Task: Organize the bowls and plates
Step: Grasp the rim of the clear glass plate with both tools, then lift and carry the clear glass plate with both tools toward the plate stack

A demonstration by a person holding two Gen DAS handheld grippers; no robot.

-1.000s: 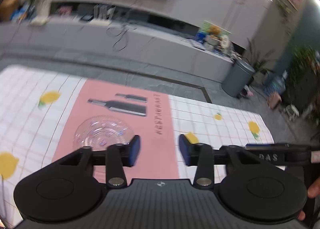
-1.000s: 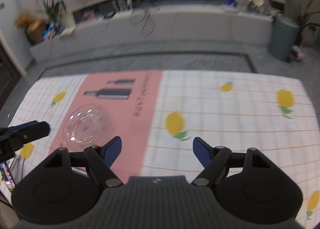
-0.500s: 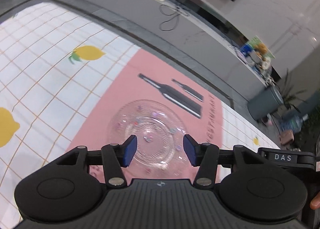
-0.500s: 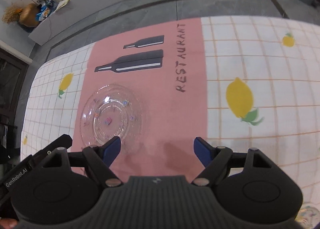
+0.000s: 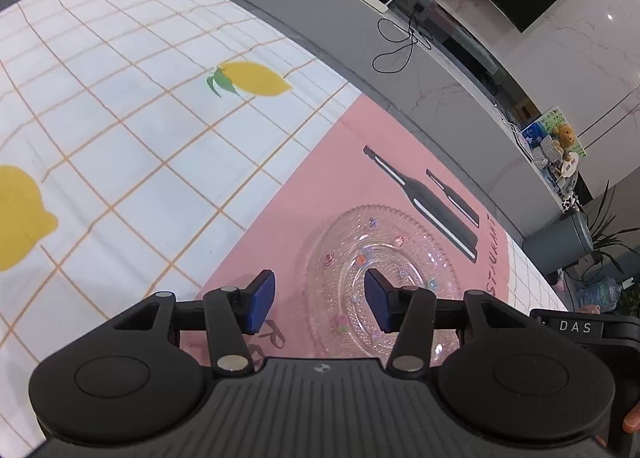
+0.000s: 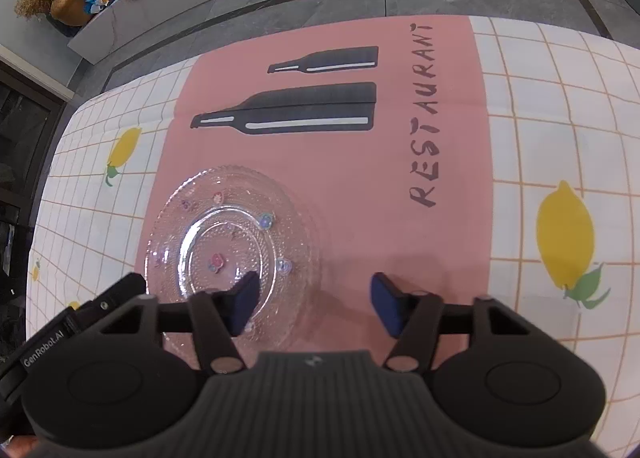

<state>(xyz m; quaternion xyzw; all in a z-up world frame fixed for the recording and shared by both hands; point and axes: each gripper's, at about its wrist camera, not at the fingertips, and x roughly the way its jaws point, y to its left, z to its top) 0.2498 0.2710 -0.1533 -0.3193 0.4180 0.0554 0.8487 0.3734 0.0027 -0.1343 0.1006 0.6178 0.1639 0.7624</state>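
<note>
1. where the pink placemat (image 6: 340, 162) lies flat on the worktop (image 5: 120, 130), your clear glass plate (image 6: 232, 254) sits on it: round, beaded and ridged, scalloped at the rim, dotted with small coloured flowers.
2. the worktop's cloth is white with orange grid lines and printed lemons; the mat bears black bottle shapes and lettering.
3. both of your tools tilt steeply down over the plate.
4. your left hand-held gripper (image 5: 320, 298) stands about half open, straddling the plate's near-left rim, gripping nothing.
5. your right hand-held gripper (image 6: 312, 306) is closing, its left pad over the plate, its right pad over bare mat, with nothing clamped.
</note>
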